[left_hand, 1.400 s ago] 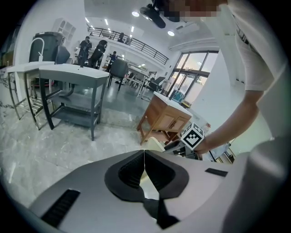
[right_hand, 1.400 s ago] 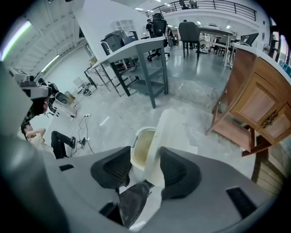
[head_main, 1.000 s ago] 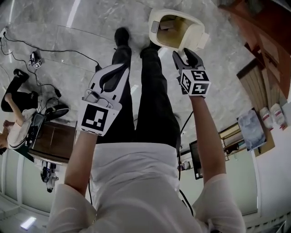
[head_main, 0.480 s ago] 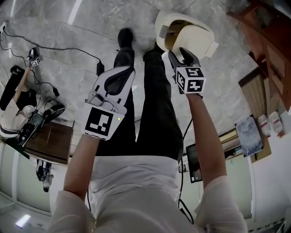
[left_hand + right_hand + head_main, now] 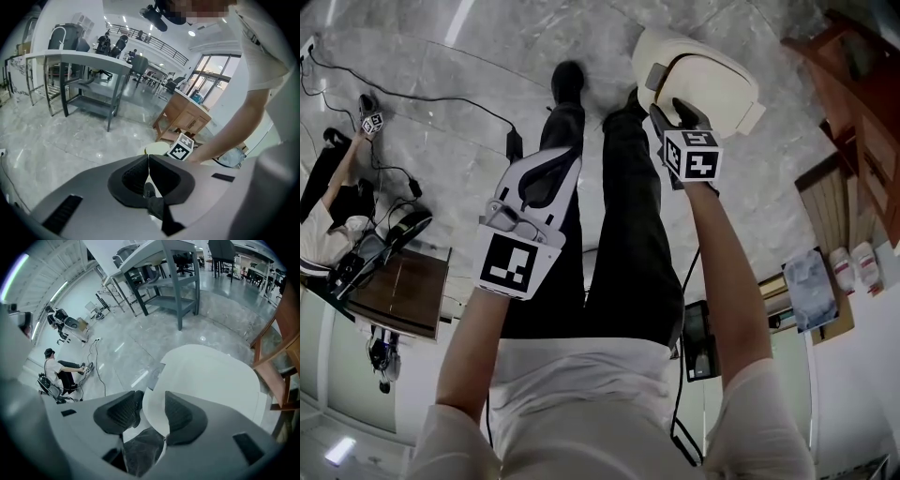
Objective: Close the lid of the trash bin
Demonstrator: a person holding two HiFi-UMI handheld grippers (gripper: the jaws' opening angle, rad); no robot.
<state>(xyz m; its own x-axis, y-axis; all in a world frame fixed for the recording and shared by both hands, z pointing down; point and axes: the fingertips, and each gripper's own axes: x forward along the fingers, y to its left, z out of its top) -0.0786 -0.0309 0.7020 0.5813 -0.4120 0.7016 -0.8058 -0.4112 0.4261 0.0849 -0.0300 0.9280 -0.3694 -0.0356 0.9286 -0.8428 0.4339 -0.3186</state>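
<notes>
A cream trash bin (image 5: pixel 712 84) stands on the marble floor just beyond the person's feet. Its white lid (image 5: pixel 211 380) lies down over the opening, and the inside is hidden. My right gripper (image 5: pixel 675 111) points steeply down at the lid's near edge. In the right gripper view its jaws (image 5: pixel 151 399) stand wide apart with that rim showing between them; the pads do not press on it. My left gripper (image 5: pixel 565 157) hangs above the left leg, away from the bin. Its jaws (image 5: pixel 148 161) are shut with nothing in them. The bin (image 5: pixel 157 149) shows small beyond them.
The person's dark-trousered legs (image 5: pixel 619 216) stand between the grippers. A wooden cabinet (image 5: pixel 853 84) is right of the bin. Cables (image 5: pixel 441 94) trail over the floor toward a seated person (image 5: pixel 328 216) and a small wooden table (image 5: pixel 398 291). Grey metal tables (image 5: pixel 164 268) stand farther off.
The bin's inside was open to view a second ago; the lid has swung down over it. My right gripper sank with the lid. My left gripper dropped a little.
</notes>
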